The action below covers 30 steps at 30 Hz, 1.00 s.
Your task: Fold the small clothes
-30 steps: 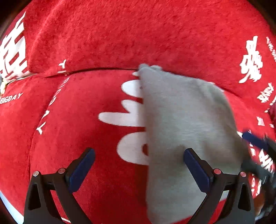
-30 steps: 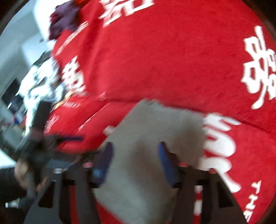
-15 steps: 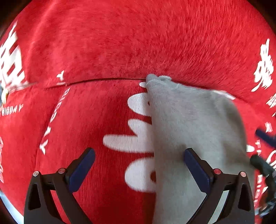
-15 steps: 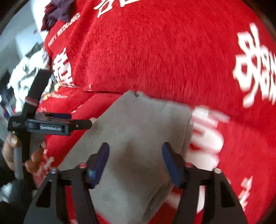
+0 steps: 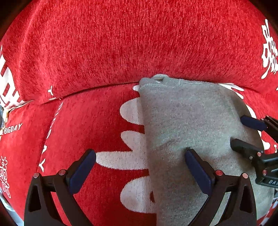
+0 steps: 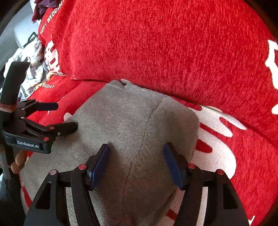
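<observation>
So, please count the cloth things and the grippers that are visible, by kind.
Grey garment: 1
Red sofa cover with white print: 1
Crumpled clothes piles at the far end, light and dark: 2
Grippers, left and right: 2
Total: 6

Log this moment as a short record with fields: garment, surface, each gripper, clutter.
garment: grey garment, lying flat, a seam running down it, top edge against the back cushion
surface: red sofa cover with white lettering
left gripper: open, over the garment's left edge, one finger above the cover, one above the cloth
right gripper: open, both fingers above the garment, straddling the seam
clutter: pile of pale clothes at the sofa's far left
fold: not yet started
</observation>
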Each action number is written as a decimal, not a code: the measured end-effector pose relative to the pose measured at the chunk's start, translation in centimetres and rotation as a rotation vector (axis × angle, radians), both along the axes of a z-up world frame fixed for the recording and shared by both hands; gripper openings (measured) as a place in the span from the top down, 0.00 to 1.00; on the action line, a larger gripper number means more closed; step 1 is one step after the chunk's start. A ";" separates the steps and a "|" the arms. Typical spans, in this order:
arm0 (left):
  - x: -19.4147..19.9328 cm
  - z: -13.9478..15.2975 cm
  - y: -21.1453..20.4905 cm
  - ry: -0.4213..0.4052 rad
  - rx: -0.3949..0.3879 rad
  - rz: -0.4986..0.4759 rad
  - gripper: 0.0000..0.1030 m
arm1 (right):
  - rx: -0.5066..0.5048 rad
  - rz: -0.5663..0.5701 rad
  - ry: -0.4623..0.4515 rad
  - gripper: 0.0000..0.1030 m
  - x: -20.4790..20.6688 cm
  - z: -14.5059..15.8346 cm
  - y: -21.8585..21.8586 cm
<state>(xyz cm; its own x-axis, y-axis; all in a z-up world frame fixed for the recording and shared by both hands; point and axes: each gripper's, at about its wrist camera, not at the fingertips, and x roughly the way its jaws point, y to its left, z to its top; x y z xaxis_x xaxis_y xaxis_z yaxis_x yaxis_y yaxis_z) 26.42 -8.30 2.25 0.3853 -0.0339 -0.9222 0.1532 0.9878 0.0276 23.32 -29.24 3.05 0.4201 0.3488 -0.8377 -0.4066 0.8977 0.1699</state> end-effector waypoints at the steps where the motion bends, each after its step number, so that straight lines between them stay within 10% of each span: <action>1: 0.0 0.1 0.0 0.000 0.002 0.001 0.00 | -0.005 0.000 -0.001 0.33 0.1 0.1 0.2; 12: -1.8 3.7 1.4 -0.016 -0.104 -0.020 0.00 | 0.008 0.004 -0.101 0.23 -3.8 6.0 3.1; 30: 0.7 1.4 2.2 0.083 -0.111 0.021 0.00 | -0.043 0.075 -0.075 0.22 -11.1 3.9 2.9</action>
